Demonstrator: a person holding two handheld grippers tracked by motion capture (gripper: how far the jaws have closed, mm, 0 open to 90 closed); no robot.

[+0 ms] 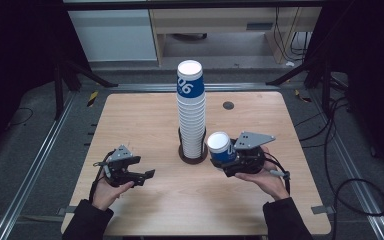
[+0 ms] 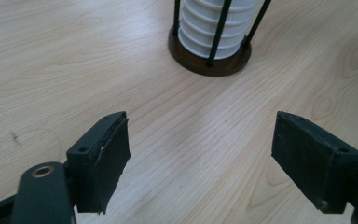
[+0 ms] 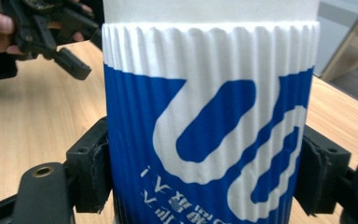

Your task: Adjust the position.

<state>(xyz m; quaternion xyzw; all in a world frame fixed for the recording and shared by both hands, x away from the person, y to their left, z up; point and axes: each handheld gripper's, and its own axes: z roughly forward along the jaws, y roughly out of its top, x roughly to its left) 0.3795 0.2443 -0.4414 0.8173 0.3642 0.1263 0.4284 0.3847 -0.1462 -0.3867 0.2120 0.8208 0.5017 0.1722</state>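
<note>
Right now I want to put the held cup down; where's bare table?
Bare wood lies left of the cup stack and between the left hand-held gripper and right hand-held gripper. It is crowded where the held cup nears the stack's holder.

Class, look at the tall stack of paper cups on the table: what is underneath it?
The stack of cups stands in a round dark holder with thin black upright rods, on the wooden table. The lowest cup's bottom is hidden inside the holder.

Blue-white ribbed cup (image 3: 209, 140) — inverted, beside the stack (image 1: 191, 112).
</note>
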